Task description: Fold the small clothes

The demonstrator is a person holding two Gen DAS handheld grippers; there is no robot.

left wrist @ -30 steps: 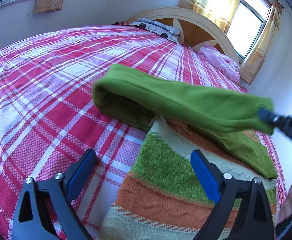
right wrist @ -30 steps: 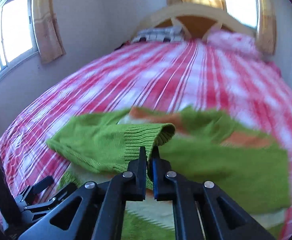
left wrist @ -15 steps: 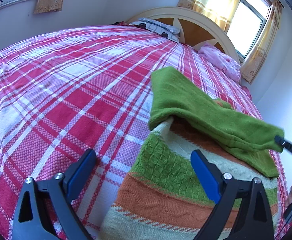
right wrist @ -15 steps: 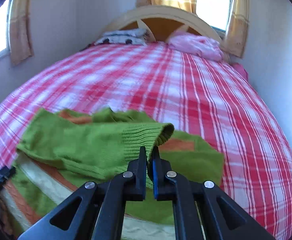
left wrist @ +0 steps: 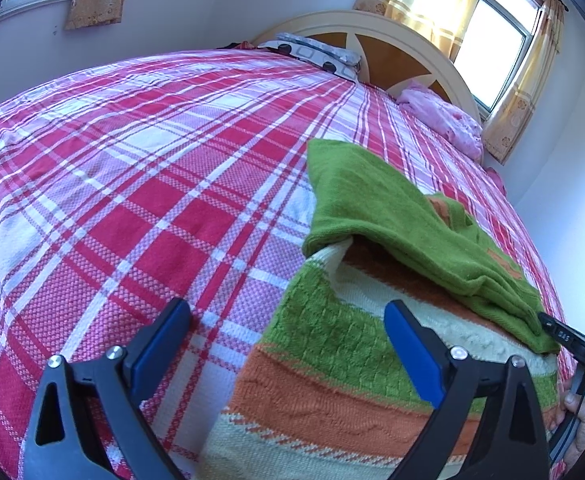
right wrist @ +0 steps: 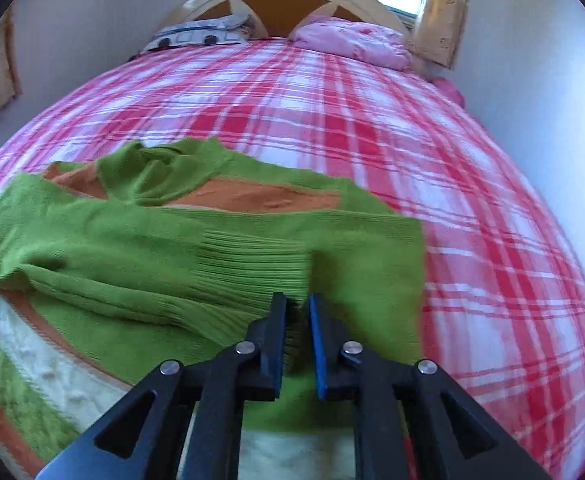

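Plaid bedspread (left wrist: 140,184) underneath, striped sweater (left wrist: 332,364) at five o'clock, right gripper (right wrist: 296,340) easing apart off the green cuff (right wrist: 248,268), left gripper (left wrist: 284,360) wide and empty; a snagged rib could drag that folded sleeve back.

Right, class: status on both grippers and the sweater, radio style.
Left gripper open, empty, above sweater hem. Right gripper opening, ribbed cuff between jaws, sleeve laid across body. Nothing in the way.
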